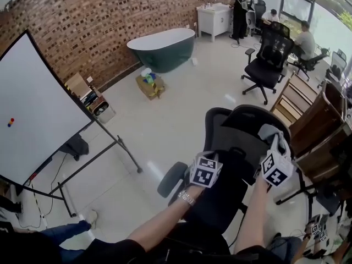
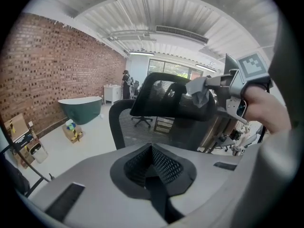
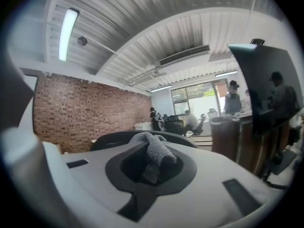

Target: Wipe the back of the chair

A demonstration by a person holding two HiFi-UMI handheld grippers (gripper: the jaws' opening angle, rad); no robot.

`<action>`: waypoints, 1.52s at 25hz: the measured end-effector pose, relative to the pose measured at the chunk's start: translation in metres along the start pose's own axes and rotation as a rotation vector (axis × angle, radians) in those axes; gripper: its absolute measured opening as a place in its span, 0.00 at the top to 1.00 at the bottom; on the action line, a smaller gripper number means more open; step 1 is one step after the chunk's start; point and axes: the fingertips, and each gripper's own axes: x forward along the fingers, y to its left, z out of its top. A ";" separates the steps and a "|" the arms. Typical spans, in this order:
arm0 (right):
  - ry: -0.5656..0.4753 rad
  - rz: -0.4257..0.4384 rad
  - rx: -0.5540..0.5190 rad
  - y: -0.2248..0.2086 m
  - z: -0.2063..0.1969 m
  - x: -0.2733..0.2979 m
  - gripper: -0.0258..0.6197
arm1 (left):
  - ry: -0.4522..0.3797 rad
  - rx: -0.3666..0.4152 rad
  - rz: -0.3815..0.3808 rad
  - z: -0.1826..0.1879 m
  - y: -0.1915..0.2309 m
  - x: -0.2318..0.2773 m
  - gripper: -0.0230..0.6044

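A black mesh office chair stands right in front of me, its back [image 1: 219, 147] below its curved headrest [image 1: 250, 120]. My right gripper [image 1: 273, 143] is shut on a grey cloth [image 1: 270, 132] that rests on the right end of the headrest. In the right gripper view the cloth [image 3: 159, 151] sticks out from between the jaws of the right gripper [image 3: 151, 163]. My left gripper [image 1: 212, 157] hangs beside the chair back at its left, shut with nothing in it. The left gripper view shows the left gripper [image 2: 153, 163], the chair back [image 2: 124, 125], the headrest [image 2: 166, 101] and the cloth [image 2: 200, 91].
A whiteboard [image 1: 33, 109] on a wheeled stand [image 1: 113, 147] fills the left. A green bathtub [image 1: 162, 47] and a box [image 1: 149, 84] sit by the brick wall. Another black chair [image 1: 269, 65] and wooden furniture [image 1: 308, 125] are at the right, with people at desks behind.
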 end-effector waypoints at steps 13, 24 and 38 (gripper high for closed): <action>0.135 0.247 -0.106 0.128 -0.047 0.065 0.90 | -0.022 -0.024 0.147 0.000 0.066 -0.066 0.96; 0.121 -0.082 -0.192 -0.060 -0.032 -0.019 0.91 | -0.037 -0.035 -0.015 0.010 -0.009 -0.023 0.96; 0.322 0.346 -0.096 0.176 -0.190 0.077 0.91 | 0.006 -0.080 0.033 -0.034 0.021 -0.043 0.96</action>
